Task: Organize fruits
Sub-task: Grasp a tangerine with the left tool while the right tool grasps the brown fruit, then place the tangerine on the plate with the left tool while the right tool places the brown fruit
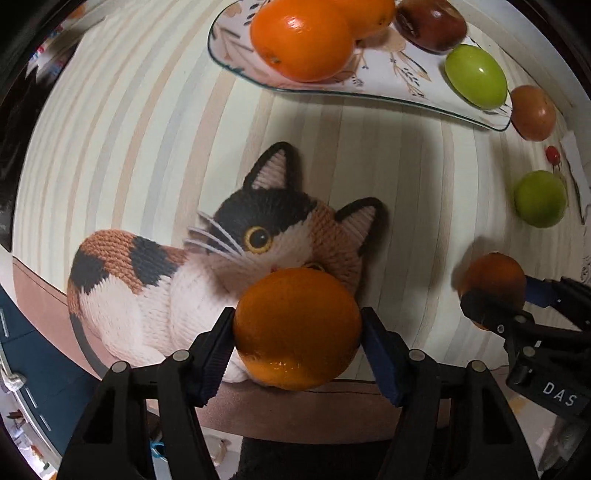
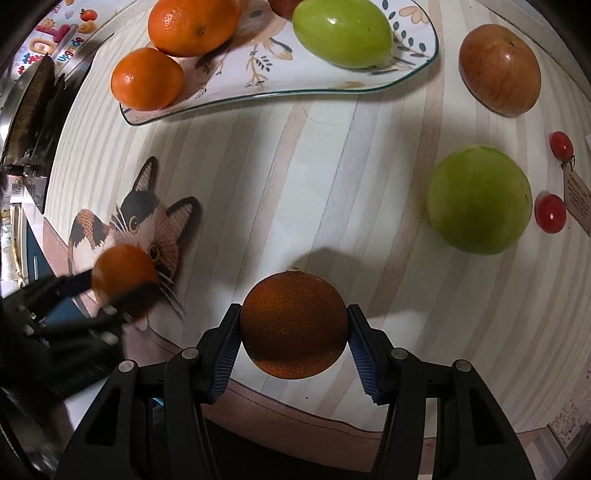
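Observation:
My left gripper [image 1: 297, 332] is shut on an orange [image 1: 297, 328], held above the printed cat at the table's near edge. My right gripper [image 2: 293, 332] is shut on a darker orange [image 2: 293, 325]; it also shows in the left wrist view [image 1: 493, 284]. The leaf-patterned plate [image 2: 332, 77] at the back holds two oranges [image 2: 194, 26] [image 2: 147, 79], a green fruit [image 2: 341, 31] and a dark brown fruit [image 1: 430, 24]. On the table to the right lie a green apple [image 2: 480, 199] and a reddish-brown apple [image 2: 500, 68].
A cat picture [image 1: 207, 266] is printed on the striped tablecloth [image 2: 295, 166]. Two small red cherry tomatoes [image 2: 550, 212] [image 2: 561, 146] and a paper tag [image 2: 578, 199] lie at the far right. The table's front edge runs just below both grippers.

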### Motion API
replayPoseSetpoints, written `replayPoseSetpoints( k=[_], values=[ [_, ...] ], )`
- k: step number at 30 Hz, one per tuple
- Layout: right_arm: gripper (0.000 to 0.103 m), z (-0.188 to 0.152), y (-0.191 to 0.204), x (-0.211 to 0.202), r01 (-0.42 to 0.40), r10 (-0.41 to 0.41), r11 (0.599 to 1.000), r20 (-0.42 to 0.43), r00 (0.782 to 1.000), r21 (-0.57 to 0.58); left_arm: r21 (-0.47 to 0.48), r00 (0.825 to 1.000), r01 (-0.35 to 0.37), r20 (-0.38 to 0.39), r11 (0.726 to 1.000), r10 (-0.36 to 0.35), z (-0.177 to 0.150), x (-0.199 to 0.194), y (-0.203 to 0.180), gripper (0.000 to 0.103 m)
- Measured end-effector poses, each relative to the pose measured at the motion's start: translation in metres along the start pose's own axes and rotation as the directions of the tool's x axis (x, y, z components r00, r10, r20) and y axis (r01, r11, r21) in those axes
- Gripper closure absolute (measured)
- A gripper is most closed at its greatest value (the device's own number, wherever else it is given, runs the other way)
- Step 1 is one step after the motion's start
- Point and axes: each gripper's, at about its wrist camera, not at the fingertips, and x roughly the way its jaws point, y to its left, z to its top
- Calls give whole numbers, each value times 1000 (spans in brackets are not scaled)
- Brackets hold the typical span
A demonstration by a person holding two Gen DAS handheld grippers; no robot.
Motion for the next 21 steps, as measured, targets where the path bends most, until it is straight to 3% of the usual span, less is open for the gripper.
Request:
replayPoseSetpoints(
  k=[4,14,21],
  values=[
    [44,0,19,10,8,-8,1000,6,1000,-2,2,1000,-4,5,1000,4,0,2,-6,39],
    [45,2,14,10,-2,2,1000,23,1000,3,-10,1000,7,23,1000,-6,1,-12,0,39],
    [45,14,12,-31,-62,58,998,139,989,25,-28,989,77,127,997,-73,19,-71,15,39]
  ],
)
